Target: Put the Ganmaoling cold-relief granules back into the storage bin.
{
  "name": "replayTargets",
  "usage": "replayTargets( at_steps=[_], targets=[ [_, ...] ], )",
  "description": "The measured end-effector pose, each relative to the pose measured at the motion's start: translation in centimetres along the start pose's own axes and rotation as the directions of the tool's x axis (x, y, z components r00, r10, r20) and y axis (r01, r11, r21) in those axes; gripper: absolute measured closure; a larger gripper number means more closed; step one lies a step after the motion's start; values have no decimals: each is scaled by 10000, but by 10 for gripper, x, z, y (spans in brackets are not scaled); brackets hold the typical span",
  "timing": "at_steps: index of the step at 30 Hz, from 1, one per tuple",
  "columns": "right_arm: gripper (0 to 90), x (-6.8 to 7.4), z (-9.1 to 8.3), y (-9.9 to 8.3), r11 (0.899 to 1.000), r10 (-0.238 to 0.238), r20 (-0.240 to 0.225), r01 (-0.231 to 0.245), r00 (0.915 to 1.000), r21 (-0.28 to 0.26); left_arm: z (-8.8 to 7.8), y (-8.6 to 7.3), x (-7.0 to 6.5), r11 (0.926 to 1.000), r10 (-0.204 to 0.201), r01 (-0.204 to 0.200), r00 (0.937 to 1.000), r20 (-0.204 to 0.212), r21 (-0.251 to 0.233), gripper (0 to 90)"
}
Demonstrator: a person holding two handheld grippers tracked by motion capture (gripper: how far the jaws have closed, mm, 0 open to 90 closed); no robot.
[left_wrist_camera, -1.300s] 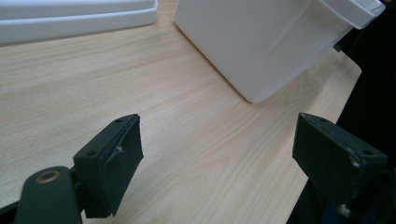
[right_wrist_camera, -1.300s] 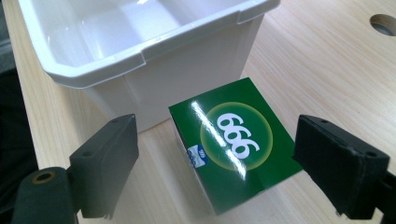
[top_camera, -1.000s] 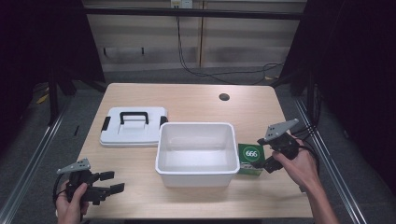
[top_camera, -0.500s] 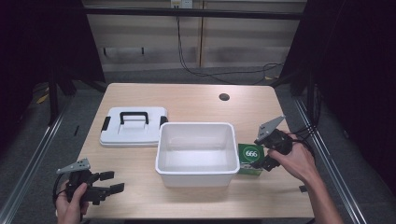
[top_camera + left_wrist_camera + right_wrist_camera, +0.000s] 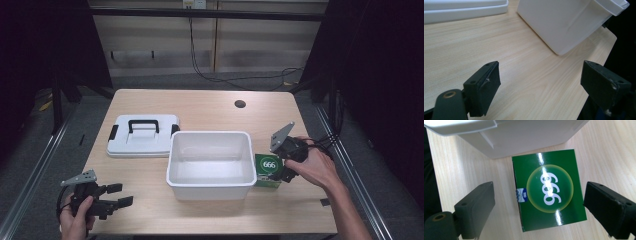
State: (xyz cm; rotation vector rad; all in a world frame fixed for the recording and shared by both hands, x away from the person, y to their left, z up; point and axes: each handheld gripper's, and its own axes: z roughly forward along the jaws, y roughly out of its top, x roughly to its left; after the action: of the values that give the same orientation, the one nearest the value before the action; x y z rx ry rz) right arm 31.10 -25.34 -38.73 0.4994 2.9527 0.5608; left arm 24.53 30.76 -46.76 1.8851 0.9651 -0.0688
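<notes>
Green carton [image 5: 548, 190] is showing a white "666" inside a pale yellow-green circle on its top face; a small blue-and-white tag on its edge is reading like "999", too small to be sure. In the high view the green carton [image 5: 269, 167] is reading "666" too, with smaller print under it that is too blurred to read. It is lying flat on the bench [image 5: 200, 107], just right of the white plastic tub [image 5: 210, 145], close against the tub's right wall. No writing is showing on the tub or on the white lid with the black handle [image 5: 142, 134], which is lying on the bench to the tub's left.

Right tongs [image 5: 544, 202] are hanging over the carton, jaws wide apart, one on each side of the box, neither pad touching it. In the high view the right tongs [image 5: 281, 172] are sitting at the carton's right edge, the hand behind them.

Left tongs [image 5: 120, 195] are resting low at the bench's near left corner, jaws apart with nothing between them; the left gripper view is looking past them across bare wood to the tub's wall [image 5: 564, 22].

Versus a second ago: right tongs are tipping down and moving in closer over the carton. Carton, tub, lid and left tongs are staying put.
</notes>
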Motion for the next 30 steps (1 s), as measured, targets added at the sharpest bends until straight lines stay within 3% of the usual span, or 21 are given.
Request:
replayTargets(
  at_steps=[6, 11, 18, 30],
  targets=[
    [94, -4, 3, 5, 9986, -259, -168, 267, 9995, 451, 0, 0, 0, 10000, -13, 12, 10000, 15, 32, 160],
    [94, -7, 9, 11, 9920, -469, -432, 516, 9980, 1154, 1, 0, 0, 10000, 32, -32, 10000, 37, 45, 160],
    [94, -11, 14, 17, 9844, -881, -498, 946, 9949, 1485, 2, 0, -1, 10000, 36, -37, 10000, 49, 89, 160],
    [102, -16, 25, 17, 9693, -1085, -670, 1205, 9918, 2142, 3, 0, 0, 9998, 56, -57, 10000, 54, 200, 160]
  ],
)
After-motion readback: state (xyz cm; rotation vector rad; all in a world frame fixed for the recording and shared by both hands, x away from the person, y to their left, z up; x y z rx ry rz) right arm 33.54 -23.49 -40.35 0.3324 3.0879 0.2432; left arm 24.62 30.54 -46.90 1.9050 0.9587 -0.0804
